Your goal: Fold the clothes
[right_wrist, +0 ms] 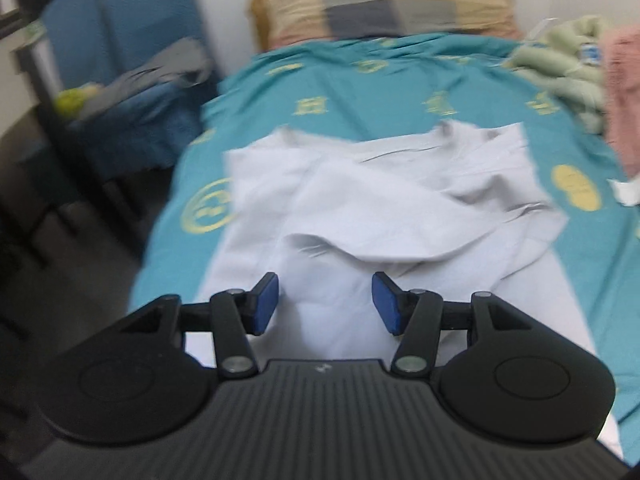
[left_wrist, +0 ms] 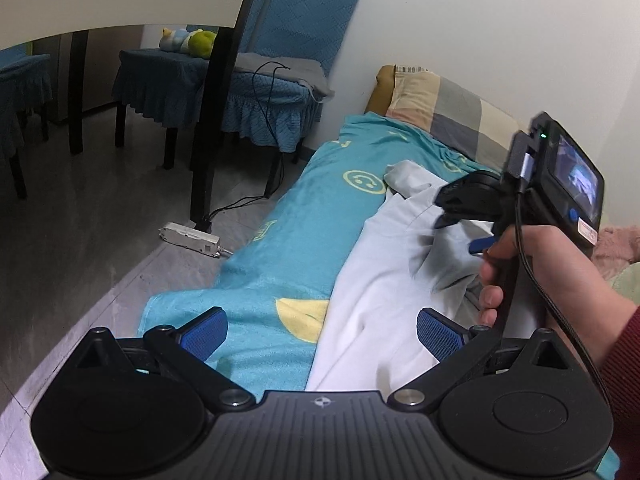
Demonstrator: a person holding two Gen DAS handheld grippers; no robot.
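A white shirt lies spread on the teal bed sheet, with one side folded over its middle. In the left wrist view the shirt runs along the bed. My left gripper is open and empty, low over the shirt's near edge. My right gripper is open and empty, just above the shirt's lower part. In the left wrist view the right gripper hovers over the shirt, held by a hand.
A checked pillow lies at the bed's head. Green and pink fleece clothes are piled at the right. Blue-covered chairs, a table leg and a power strip stand on the floor left of the bed.
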